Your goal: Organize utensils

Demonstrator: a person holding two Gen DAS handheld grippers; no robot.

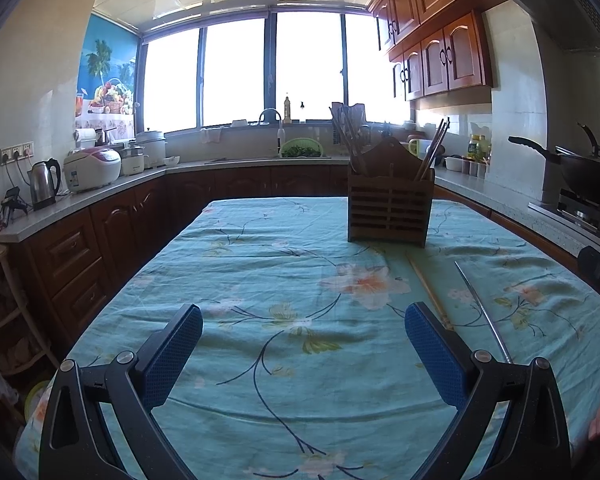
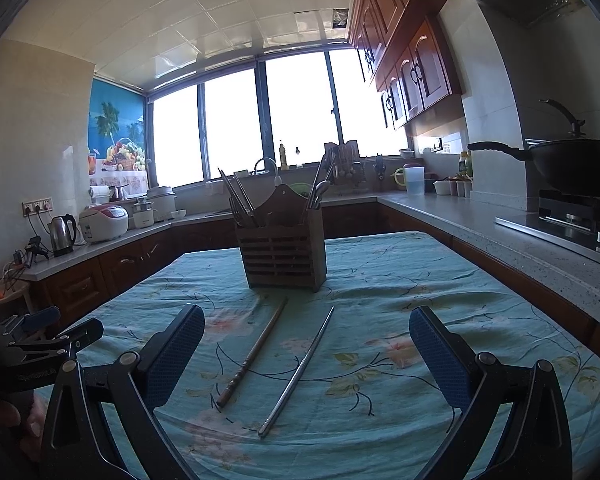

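Chopsticks, one slim brown wooden (image 2: 252,354) and one shiny steel (image 2: 298,372), light, stiff, slippery, flat on the cloth-covered surface (image 2: 440,280): best pinched mid-shaft; both claws, left (image 1: 304,344) and right (image 2: 306,346), released and empty.

A home kitchen — wooden wall cabinets (image 1: 440,60) on the right above a wok (image 2: 572,164) on its gas stove, rice cooker (image 1: 93,168) and kettle (image 1: 44,184) left, sink tap (image 1: 271,114) under the far window.

The left black gripper with blue textured pads (image 1: 303,354) is held low and level, its jaws spread wide with nothing between them. The right black gripper with blue textured pads (image 2: 306,354) has the same pose, jaws wide apart, empty.
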